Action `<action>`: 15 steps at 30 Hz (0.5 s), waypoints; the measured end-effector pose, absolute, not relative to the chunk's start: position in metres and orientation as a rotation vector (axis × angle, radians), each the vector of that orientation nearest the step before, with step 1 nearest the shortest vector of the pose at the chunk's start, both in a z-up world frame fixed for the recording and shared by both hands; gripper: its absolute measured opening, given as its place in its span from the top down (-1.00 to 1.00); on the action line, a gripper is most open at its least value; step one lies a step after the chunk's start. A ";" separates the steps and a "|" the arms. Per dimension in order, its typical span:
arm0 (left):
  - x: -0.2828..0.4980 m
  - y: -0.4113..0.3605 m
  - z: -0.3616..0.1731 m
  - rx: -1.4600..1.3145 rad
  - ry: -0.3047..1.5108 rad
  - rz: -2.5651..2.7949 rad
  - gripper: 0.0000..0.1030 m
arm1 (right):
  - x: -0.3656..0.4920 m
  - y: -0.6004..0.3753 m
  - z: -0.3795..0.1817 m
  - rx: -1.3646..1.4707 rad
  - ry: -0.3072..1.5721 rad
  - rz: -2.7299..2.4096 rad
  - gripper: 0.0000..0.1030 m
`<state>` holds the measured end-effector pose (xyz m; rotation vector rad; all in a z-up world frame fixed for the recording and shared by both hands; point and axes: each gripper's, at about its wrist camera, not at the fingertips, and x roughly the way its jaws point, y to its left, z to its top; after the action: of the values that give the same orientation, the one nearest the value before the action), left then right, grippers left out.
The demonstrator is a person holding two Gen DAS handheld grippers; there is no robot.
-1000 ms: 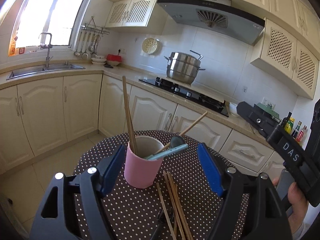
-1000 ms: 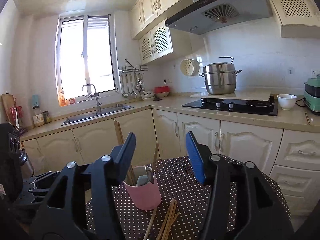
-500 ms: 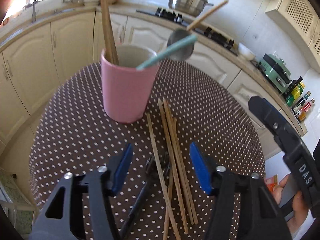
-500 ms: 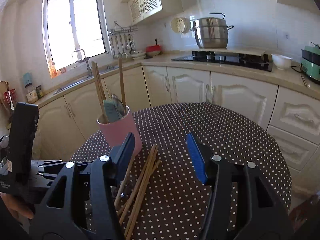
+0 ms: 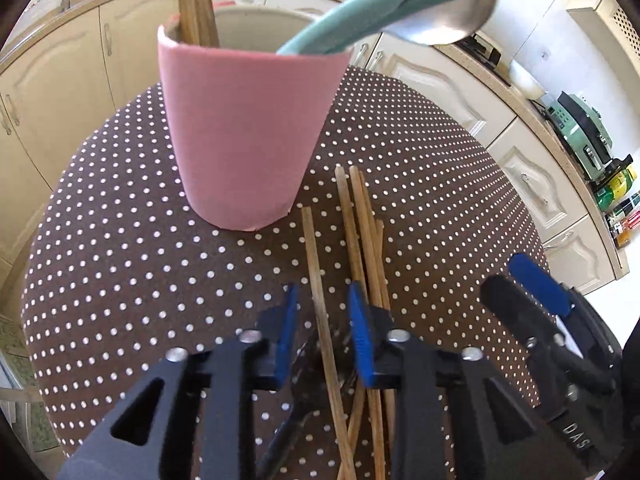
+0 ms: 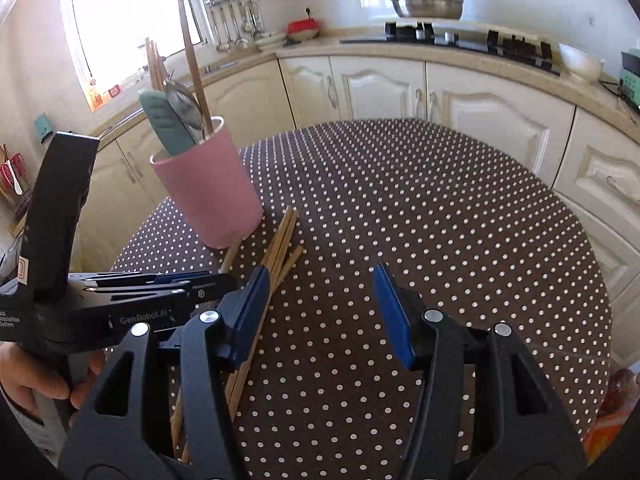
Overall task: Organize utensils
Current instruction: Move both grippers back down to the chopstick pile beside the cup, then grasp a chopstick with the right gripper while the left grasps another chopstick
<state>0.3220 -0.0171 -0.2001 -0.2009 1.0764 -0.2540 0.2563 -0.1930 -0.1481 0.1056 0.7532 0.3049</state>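
Left tool [image 5: 322, 322]: jaws closing around one thin wooden chopstick [image 5: 316, 264]; pads not pressing yet.
Pink cylindrical cup [image 5: 244, 136]: at 11 o'clock from that tool.
Right tool [image 6: 320, 304]: open, empty.

The left gripper [image 5: 322, 330] points steeply down with its blue-padded jaws closing, a gap left between them, while the right gripper [image 6: 320, 312] tilts downward, jaws half spread, a hand [image 6: 36, 380] gripping the left handle.
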 end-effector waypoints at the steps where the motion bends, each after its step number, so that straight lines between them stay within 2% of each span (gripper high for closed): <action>1: 0.324 -0.019 -0.202 -0.203 1.072 -0.255 0.87 | 0.260 -0.192 -0.151 0.108 0.777 0.310 -0.04; 7: 0.318 -0.020 -0.201 -0.220 1.022 -0.250 0.88 | 0.279 -0.182 -0.169 0.117 0.905 0.360 -0.03; 11: 0.304 0.002 -0.195 -0.244 0.996 -0.242 0.88 | 0.289 -0.173 -0.176 0.110 0.966 0.385 0.32; 15: 0.294 0.017 -0.189 -0.248 0.978 -0.227 0.88 | 0.298 -0.168 -0.180 0.123 1.003 0.403 0.33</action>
<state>0.2935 0.0168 -0.1890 -0.2483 0.9781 -0.2266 0.2982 -0.1678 -0.1796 0.1231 1.0028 0.4030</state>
